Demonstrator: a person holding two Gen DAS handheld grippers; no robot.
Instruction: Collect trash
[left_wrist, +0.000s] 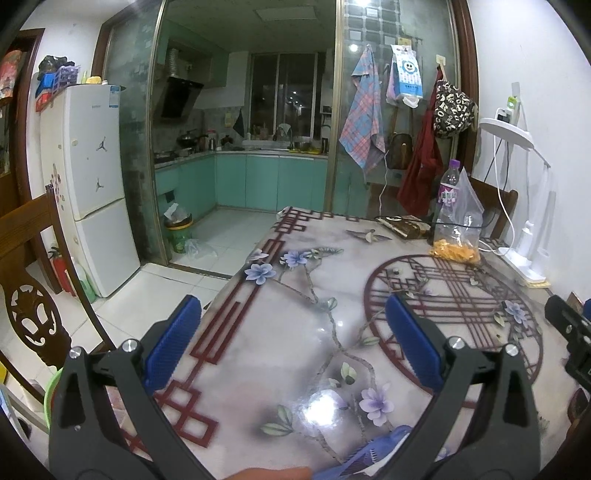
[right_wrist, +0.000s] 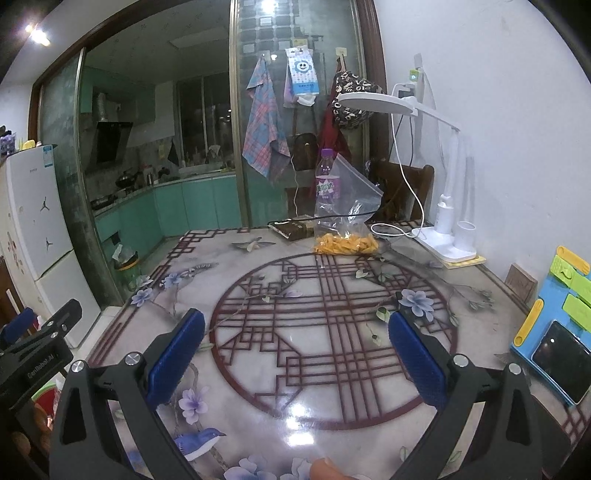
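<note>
Both your grippers, left and right, are spread wide and hold nothing; the clear bag of orange scraps lies well ahead of the right fingers, beside the plastic bottle.

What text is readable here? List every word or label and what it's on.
"GenRobot.AI": body of the left gripper, seen in the right wrist view.
Fridge sticker, bottle label, hanging pack: too blurred to read.
Patterned bag: loose letters, no legible word.
</note>
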